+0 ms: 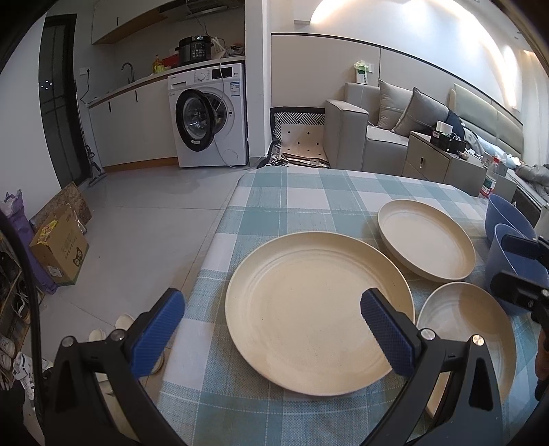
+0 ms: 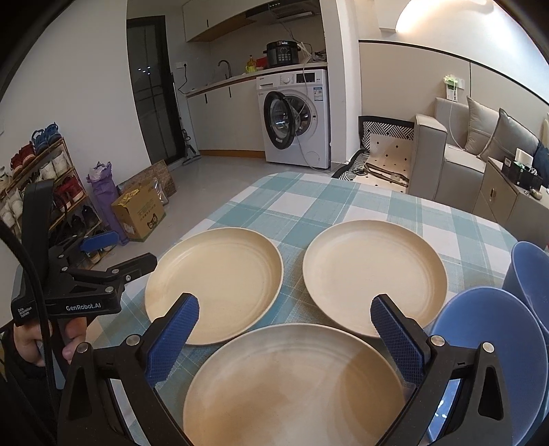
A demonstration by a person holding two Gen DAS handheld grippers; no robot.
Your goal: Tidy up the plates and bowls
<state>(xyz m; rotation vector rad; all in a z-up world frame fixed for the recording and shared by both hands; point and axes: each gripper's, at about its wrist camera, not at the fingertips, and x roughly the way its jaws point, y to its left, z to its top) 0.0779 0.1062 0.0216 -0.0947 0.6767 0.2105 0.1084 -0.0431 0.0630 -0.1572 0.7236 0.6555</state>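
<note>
3 cream plates [image 2: 214,284] [image 2: 374,279] [image 2: 295,387] and 2 blue bowls [image 2: 490,363] [image 2: 530,274] sit on the table.

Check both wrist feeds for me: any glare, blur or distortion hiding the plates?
Left wrist: sharp, fisheye bends the table edge, wall lamp blown out, plates clear. Right wrist: near plate shadowed and unevenly lit, still readable.

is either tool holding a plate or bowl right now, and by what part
Nothing is held. The left tool and the right tool are both open above the cream plates, touching none.
</note>
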